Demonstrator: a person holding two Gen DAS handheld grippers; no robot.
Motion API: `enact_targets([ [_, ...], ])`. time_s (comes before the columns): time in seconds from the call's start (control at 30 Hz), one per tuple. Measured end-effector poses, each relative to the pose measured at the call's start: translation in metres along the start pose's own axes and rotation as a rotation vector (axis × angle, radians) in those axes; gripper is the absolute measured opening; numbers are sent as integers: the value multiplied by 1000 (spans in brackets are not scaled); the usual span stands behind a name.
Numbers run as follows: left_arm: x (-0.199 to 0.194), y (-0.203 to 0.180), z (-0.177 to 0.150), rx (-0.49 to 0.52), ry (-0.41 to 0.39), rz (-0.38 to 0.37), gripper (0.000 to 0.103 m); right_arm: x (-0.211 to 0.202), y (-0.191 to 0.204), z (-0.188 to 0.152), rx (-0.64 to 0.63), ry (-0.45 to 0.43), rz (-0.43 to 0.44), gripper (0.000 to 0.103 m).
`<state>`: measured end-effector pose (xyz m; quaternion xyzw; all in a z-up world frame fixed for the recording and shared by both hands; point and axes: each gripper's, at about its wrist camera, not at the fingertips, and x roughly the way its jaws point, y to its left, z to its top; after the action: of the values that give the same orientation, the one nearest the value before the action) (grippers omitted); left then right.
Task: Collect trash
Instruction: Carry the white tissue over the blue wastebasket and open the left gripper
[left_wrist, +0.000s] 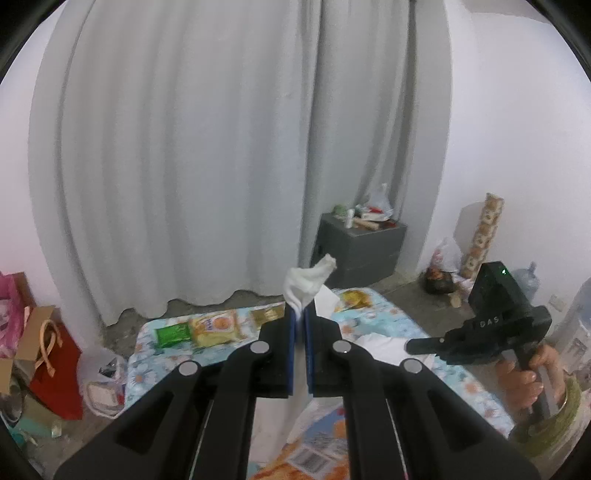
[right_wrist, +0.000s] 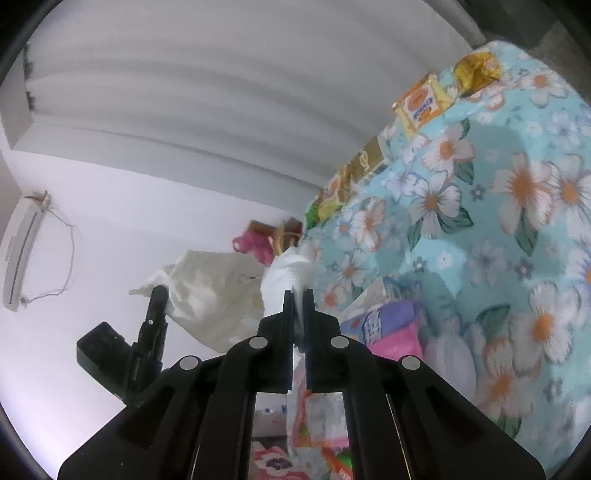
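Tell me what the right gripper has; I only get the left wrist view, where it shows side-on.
Observer: In the right wrist view, the right gripper is shut on a white tissue.
Operator: What trails below my left fingers?
Observer: Seen from that side, a white plastic bag spreads out from the tip of the left gripper.
Operator: Any trash close by?
Observer: A pink and purple packet lies on the floral cloth beside the right gripper.
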<state>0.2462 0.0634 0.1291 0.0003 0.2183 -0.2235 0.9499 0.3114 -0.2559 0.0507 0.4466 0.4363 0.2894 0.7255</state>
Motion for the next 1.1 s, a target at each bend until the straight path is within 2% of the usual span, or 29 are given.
enact_targets([
  [0.2, -25, -34, 2, 2, -45, -95, 4, -48, 14, -27, -46, -87, 22, 3],
  [0.4, -30, -75, -2, 7, -38, -202, 4, -91, 9, -57, -58, -168, 15, 3],
  [0.8, -3, -206, -11, 73, 56, -431, 4, -205, -43, -116, 37, -405, -39, 3],
  [1.1, 41, -331, -30, 155, 207, -589, 4, -301, -101, -160, 155, -606, -135, 3],
])
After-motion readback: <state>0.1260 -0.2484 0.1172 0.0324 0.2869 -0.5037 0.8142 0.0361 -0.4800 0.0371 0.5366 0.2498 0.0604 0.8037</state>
